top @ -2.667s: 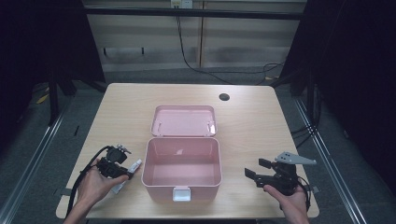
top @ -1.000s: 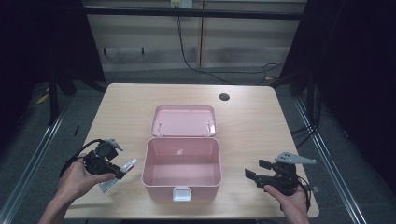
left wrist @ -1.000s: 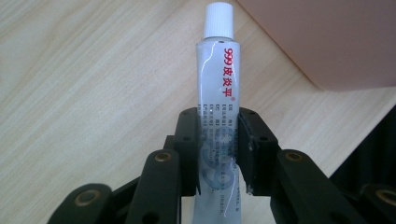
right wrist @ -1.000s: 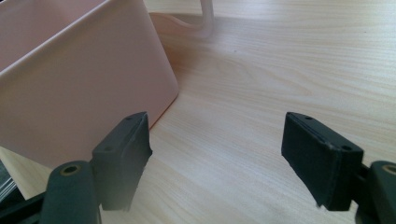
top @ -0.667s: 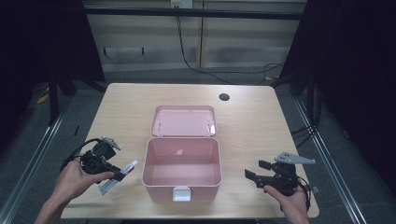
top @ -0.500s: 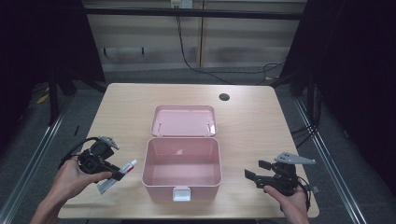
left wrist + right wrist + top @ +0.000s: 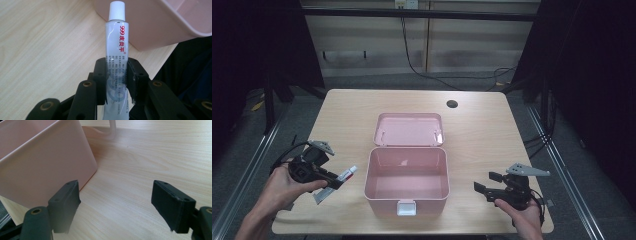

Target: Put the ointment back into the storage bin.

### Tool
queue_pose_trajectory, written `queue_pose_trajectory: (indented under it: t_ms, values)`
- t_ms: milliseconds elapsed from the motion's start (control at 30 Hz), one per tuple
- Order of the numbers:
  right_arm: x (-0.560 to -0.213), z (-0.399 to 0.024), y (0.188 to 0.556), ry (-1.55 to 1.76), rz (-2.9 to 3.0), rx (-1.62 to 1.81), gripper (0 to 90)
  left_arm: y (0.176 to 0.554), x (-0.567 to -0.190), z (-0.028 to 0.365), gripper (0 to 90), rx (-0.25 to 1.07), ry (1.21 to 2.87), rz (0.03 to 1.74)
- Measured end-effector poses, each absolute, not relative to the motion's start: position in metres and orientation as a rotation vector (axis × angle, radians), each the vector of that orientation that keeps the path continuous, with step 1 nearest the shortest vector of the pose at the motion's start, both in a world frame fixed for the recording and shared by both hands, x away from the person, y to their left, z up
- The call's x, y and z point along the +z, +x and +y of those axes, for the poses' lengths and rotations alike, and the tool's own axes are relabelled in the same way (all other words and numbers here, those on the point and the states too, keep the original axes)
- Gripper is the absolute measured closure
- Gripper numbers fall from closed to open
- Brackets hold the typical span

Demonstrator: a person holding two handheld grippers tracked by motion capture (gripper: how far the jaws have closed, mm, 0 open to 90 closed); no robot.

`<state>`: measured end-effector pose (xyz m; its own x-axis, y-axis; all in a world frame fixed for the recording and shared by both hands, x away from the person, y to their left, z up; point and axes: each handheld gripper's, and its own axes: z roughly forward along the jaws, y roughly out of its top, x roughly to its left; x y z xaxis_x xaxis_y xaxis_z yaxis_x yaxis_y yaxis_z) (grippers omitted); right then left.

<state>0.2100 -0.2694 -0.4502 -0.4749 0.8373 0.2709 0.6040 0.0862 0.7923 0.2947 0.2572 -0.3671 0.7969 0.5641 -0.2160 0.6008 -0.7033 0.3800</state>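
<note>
While the pink box (image 7: 407, 172) sits open mid-table:
Left gripper (image 7: 116, 75): clamped on the white tube (image 7: 116, 47), cap toward the box, held clear of the tabletop left of it.
Right gripper (image 7: 116, 202): jaws wide apart, nothing between, near the box's right side.

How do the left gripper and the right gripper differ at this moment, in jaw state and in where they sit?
The left gripper is shut on a white tube; the right gripper stands open with only bare table between its jaws. The left gripper is held left of the pink box, the right gripper at the box's right. Both point toward the box.
</note>
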Motion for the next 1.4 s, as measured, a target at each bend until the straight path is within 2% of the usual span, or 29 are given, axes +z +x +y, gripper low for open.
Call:
queue_pose_trajectory:
  t_ms: [733, 1167, 1400]
  values:
    - [-0.450, -0.270, 0.210, 1.441, 2.114, 1.340, 22.4, 0.287, -0.320, 0.254, 71.1, -0.007, 2.510, 0.771]
    - [-0.448, -0.269, 0.209, 1.419, 2.109, 1.363, 21.2, 0.292, -0.304, 0.238, 71.0, -0.016, 2.470, 0.744]
    - [-0.448, -0.270, 0.209, 1.429, 2.101, 1.362, 17.6, 0.295, -0.301, 0.227, 71.1, -0.036, 2.468, 0.723]
